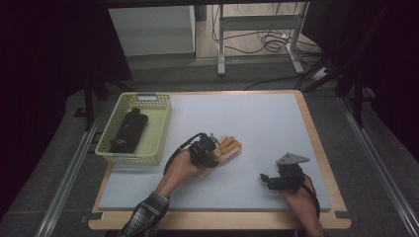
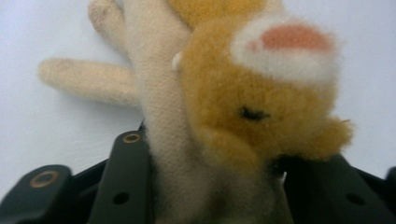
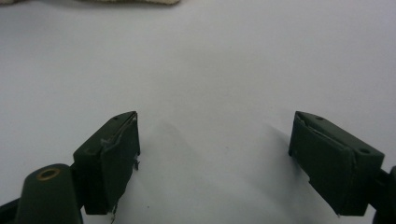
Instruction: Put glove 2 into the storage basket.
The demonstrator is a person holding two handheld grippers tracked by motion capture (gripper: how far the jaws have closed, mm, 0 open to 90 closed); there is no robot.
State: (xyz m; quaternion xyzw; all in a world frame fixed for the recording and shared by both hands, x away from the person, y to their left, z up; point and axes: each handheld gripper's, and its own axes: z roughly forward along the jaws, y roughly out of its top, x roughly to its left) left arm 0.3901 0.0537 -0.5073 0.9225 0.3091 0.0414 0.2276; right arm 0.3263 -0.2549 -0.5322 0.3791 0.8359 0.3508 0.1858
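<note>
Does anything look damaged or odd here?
Yes. The right hand-held gripper has rubber pads that look torn and frayed at the edges. Otherwise the plush toy looks intact.

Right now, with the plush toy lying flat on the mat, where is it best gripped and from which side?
Grip the plush toy across its narrow cream body, just below the wide head, approaching low along the mat from the person's side. The body is slim and soft enough to fit between the jaws; the head is too broad. The left gripper already sits around it this way.

plush toy point(image 2: 224, 121) between left claw point(image 2: 210, 186) jaws
</note>
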